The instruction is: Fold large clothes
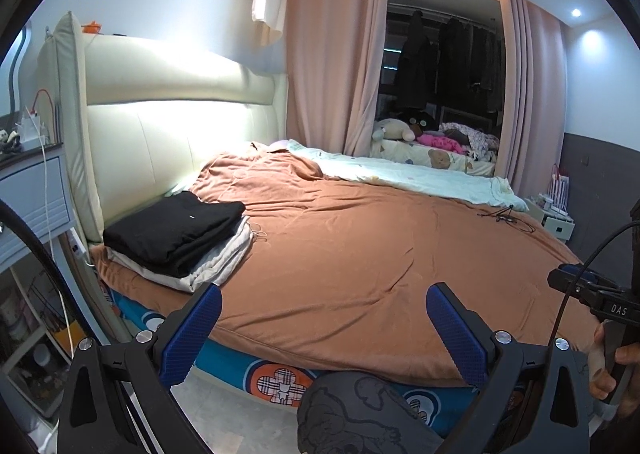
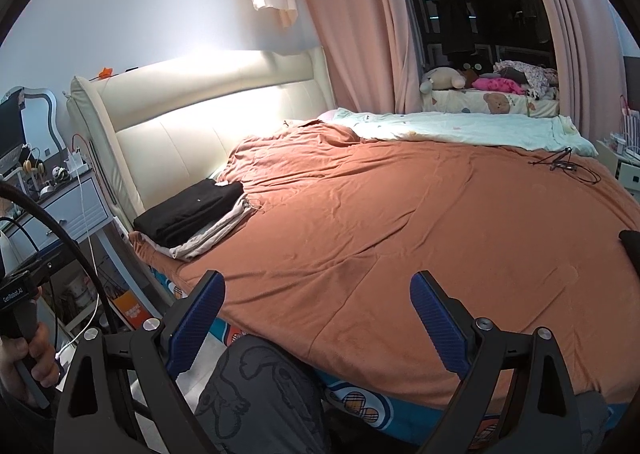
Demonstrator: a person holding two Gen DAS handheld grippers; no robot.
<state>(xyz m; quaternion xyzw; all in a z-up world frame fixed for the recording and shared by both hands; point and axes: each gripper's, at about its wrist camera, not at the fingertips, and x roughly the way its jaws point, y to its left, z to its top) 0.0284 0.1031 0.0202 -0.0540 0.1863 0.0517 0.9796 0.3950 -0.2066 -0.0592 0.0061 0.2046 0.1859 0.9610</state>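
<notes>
A folded black garment (image 1: 176,228) (image 2: 192,208) lies on top of a folded light grey garment (image 1: 216,260) (image 2: 208,240), stacked at the left end of the bed by the headboard. My left gripper (image 1: 324,306) stands open above the near edge of the orange bedspread (image 1: 360,246), with nothing between its blue fingers. My right gripper (image 2: 318,294) is open too, over the same bedspread (image 2: 420,222), and holds nothing. Both grippers are well short of the stack. A dark piece of cloth (image 2: 630,240) peeks in at the right edge of the right wrist view.
A person's knee in grey printed trousers (image 1: 352,410) (image 2: 260,386) presses against the bed's near side. A pale blue quilt (image 1: 420,178) and a black cable (image 1: 506,216) lie at the far side. A bedside table (image 1: 28,198) stands left; pink curtains (image 1: 332,54) hang behind.
</notes>
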